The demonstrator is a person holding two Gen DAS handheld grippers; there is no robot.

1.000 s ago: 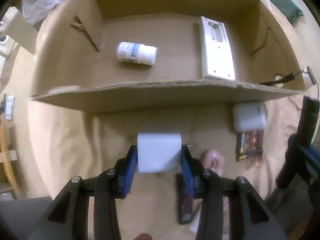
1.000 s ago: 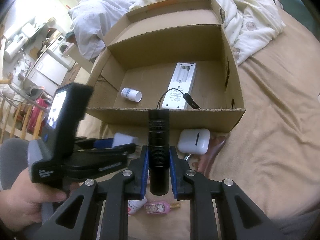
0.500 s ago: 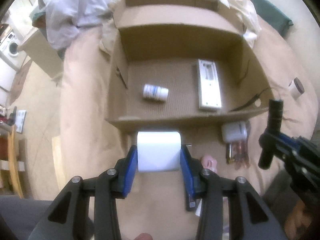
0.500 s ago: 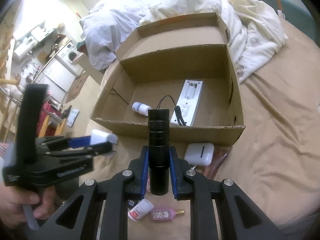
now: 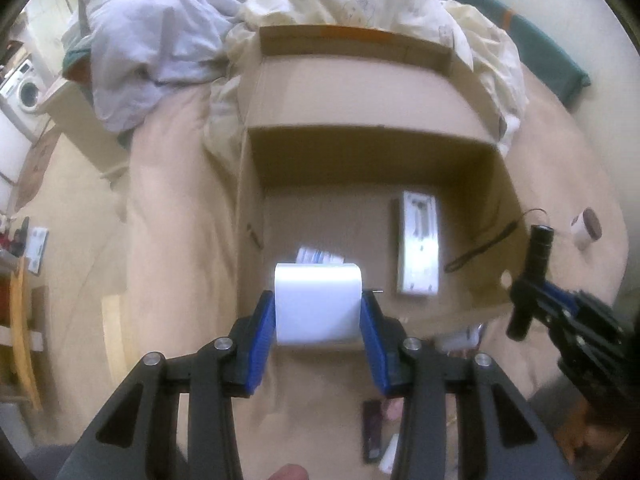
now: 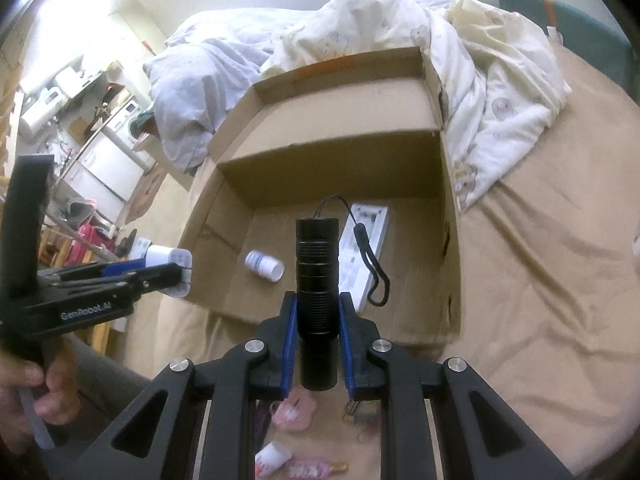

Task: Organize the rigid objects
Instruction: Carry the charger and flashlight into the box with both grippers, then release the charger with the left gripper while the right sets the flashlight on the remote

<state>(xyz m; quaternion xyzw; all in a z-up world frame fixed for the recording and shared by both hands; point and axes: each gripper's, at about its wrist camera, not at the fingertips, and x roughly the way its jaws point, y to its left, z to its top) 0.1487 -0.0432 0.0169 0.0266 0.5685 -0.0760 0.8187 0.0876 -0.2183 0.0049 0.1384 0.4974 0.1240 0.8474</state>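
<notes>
My left gripper [image 5: 318, 308] is shut on a white rounded block [image 5: 318, 303], held above the near wall of an open cardboard box [image 5: 360, 152]. In the right wrist view that gripper [image 6: 176, 270] hangs at the box's left corner. My right gripper [image 6: 318, 308] is shut on a black flashlight [image 6: 317, 280] with a dangling wrist strap [image 6: 370, 264], over the box's near wall [image 6: 420, 320]. Inside the box lie a white pill bottle [image 6: 265, 266] and a long white flat device [image 6: 366, 248]. The block hides most of the bottle [image 5: 320, 257] in the left wrist view.
The box sits on a tan bedsheet [image 6: 540, 280] with crumpled bedding [image 6: 480, 92] behind it. Small items lie in front of the box: a pink piece [image 6: 294, 412], a small white bottle [image 6: 272, 458], a dark flat item [image 5: 372, 430]. A white jar [image 5: 585, 229] rests right of the box.
Both grippers have risen with their loads, so the box looks smaller and lower. The left gripper's block now hangs over the box's near wall instead of in front of it.
</notes>
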